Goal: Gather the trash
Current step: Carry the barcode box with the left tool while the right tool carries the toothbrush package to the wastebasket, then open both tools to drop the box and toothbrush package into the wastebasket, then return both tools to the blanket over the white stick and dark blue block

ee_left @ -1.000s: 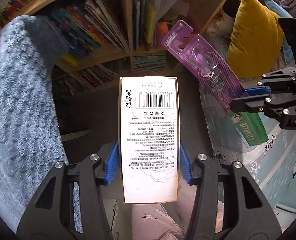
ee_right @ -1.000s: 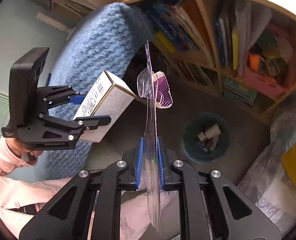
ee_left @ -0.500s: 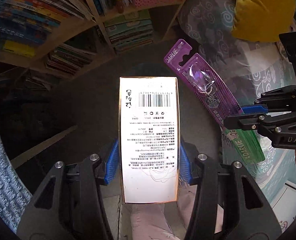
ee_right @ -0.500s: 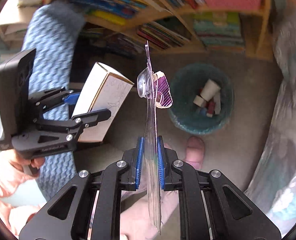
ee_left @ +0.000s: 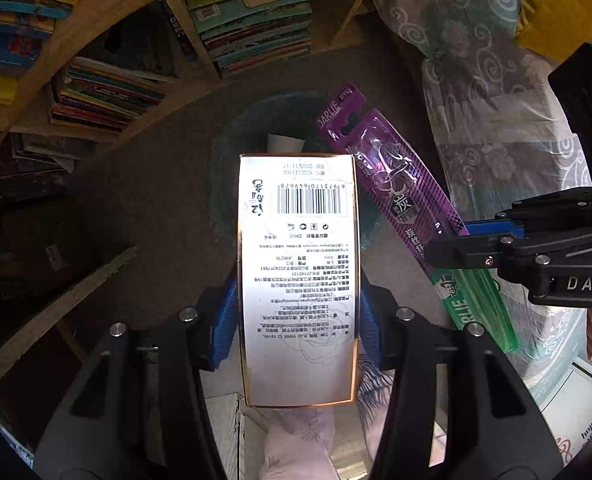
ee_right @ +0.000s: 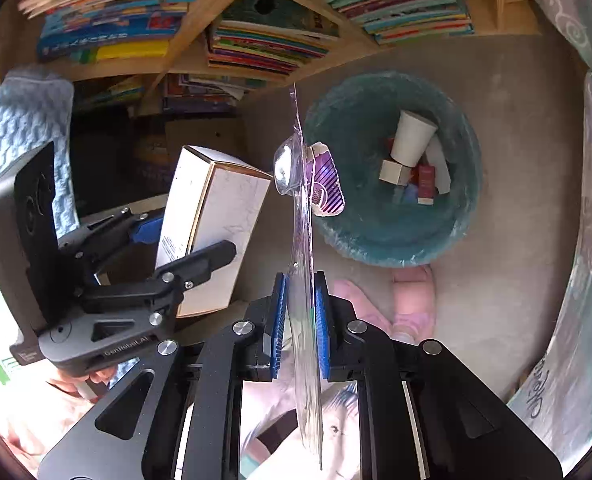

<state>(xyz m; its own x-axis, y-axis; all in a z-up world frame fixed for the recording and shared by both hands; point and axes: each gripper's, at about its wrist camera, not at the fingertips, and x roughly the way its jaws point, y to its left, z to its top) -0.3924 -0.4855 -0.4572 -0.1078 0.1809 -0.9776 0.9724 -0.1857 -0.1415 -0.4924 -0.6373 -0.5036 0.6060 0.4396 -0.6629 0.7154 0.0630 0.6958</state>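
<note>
Two pieces of trash are in our grip above the teal waste bin, which stands on the grey carpet in front of the wooden bookshelf and already holds a paper cup and a few small cartons.

The bin is our largest concern: it is lined with a thin bag and looks light, so we judge that a knock from either tool could tip or shove it. From the right wrist view the bin lies ahead and to the right of both loads, not plainly under them, so letting go now could put something on the carpet.

Next, the white carton box, printed with a barcode, is clamped by its long sides in our left gripper, far end pointing at the bin. It is long and stiff; dropped off-centre, we think it could strike the rim and topple out.

Smallest is the purple and green toothbrush blister pack, pinched flat in our right gripper, whose jaws are closed tight on it. It is thin, light and springy, so it may flutter sideways or cling to a pad on release. The pack and box sit just beside each other in the left view; we cannot tell if they touch, and a snag between them could spoil both drops.
</note>
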